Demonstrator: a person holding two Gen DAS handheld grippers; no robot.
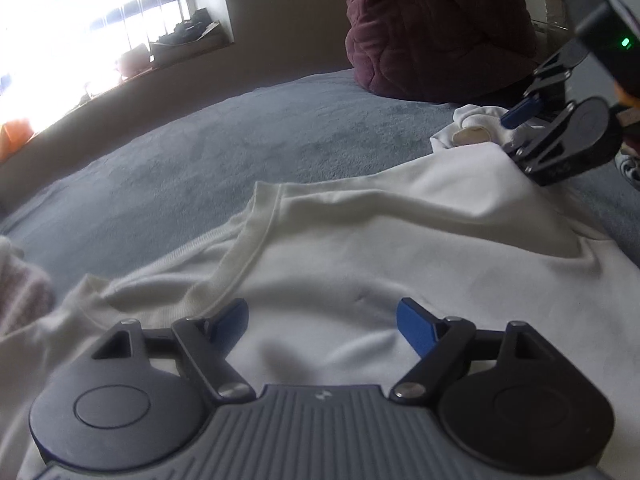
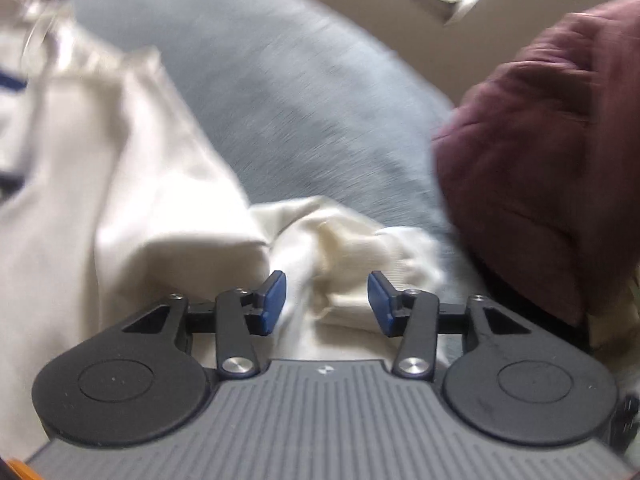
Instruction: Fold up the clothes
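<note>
Since the white sweatshirt (image 1: 400, 248) spread on the grey bed (image 1: 224, 148) looks soft, light and floppy, best hold is its bunched cuff (image 2: 340, 256), now between the right gripper's (image 2: 327, 300) parted fingers, ungripped, while left gripper (image 1: 320, 326) hovers wide open over sweatshirt's body.

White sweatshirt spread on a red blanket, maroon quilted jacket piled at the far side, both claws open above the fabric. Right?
Not quite: the blanket is grey-blue, not red, as the left wrist view shows. The rest stands: the white sweatshirt is spread on it, the maroon quilted jacket is piled at the far side, and the left claw and right claw are both open above the fabric.
</note>
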